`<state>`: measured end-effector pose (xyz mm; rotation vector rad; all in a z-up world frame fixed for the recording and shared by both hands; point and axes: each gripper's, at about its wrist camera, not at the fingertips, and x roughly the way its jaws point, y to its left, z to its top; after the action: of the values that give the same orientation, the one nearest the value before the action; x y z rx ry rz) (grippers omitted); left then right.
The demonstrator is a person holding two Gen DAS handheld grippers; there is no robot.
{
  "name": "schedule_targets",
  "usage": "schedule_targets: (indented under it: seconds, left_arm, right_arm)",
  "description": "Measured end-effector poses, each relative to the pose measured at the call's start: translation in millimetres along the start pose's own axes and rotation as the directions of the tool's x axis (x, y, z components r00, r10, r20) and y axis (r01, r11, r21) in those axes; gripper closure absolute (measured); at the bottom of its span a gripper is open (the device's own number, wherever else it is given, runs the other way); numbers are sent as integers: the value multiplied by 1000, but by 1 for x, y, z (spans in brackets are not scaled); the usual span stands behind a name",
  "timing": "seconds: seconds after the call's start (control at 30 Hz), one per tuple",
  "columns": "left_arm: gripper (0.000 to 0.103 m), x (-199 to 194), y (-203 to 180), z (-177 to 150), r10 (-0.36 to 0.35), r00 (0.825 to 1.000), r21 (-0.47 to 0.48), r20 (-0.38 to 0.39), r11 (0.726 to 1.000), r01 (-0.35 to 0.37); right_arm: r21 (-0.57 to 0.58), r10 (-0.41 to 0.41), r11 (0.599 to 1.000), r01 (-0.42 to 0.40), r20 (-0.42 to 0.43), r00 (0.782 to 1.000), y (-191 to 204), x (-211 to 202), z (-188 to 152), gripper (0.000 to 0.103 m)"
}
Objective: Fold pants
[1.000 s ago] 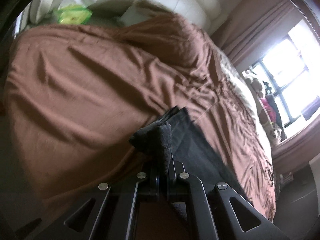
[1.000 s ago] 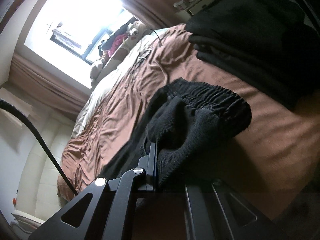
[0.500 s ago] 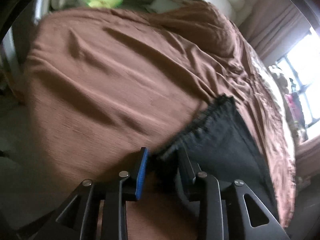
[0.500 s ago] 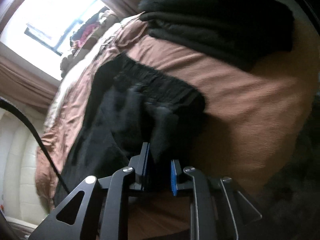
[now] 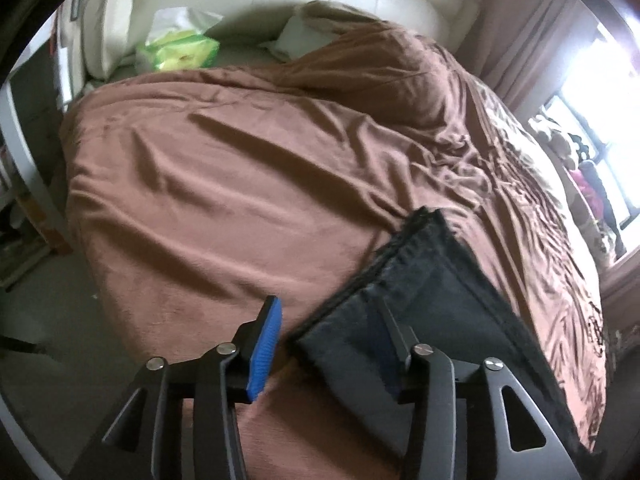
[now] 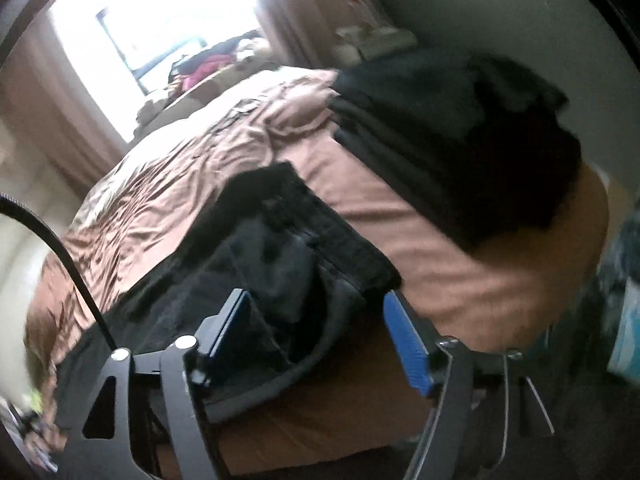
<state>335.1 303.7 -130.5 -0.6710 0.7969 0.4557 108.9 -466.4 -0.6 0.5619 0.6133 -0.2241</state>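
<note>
Black pants [image 5: 432,300] lie flat along the near edge of a bed with a brown cover [image 5: 240,184]. In the left wrist view the leg hem end lies between my open fingers. My left gripper [image 5: 330,312] is open and holds nothing. In the right wrist view the elastic waistband end of the pants [image 6: 304,232] lies on the brown cover [image 6: 460,272] just ahead of my right gripper [image 6: 318,304], which is open and empty. Blue pads [image 6: 406,340] show on the fingers.
A stack of folded black clothes [image 6: 460,140] sits on the bed's corner to the right of the pants. A green tissue pack [image 5: 180,46] and a pillow [image 5: 300,36] lie by the white headboard. A bright window [image 6: 160,20] lies beyond the bed. A black cable [image 6: 60,248] crosses the right wrist view.
Both grippers held bunched pants cloth a second ago. Both have opened and let go. The pants now lie flat on the bed and the grippers have drawn back slightly.
</note>
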Motion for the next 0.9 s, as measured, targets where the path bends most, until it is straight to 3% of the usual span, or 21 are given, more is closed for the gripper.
schedule_targets:
  seconds: [0.13,0.53,0.9]
  left_arm:
    - [41,0,-25,3,-20,1000,35,3,999,20]
    - [40,15,-110,-1,-128,990,122,-56,983,134]
    - [40,45,-187,-14,-183,974,158,-132,966,203]
  right_arm:
    - [-81,38,996,-38,2,999,25,2,7,30]
    - [-287,146,945,-155,-55,988,98,56,24,29]
    - [-438,162,875,-205,-133,978,155,129,33,30]
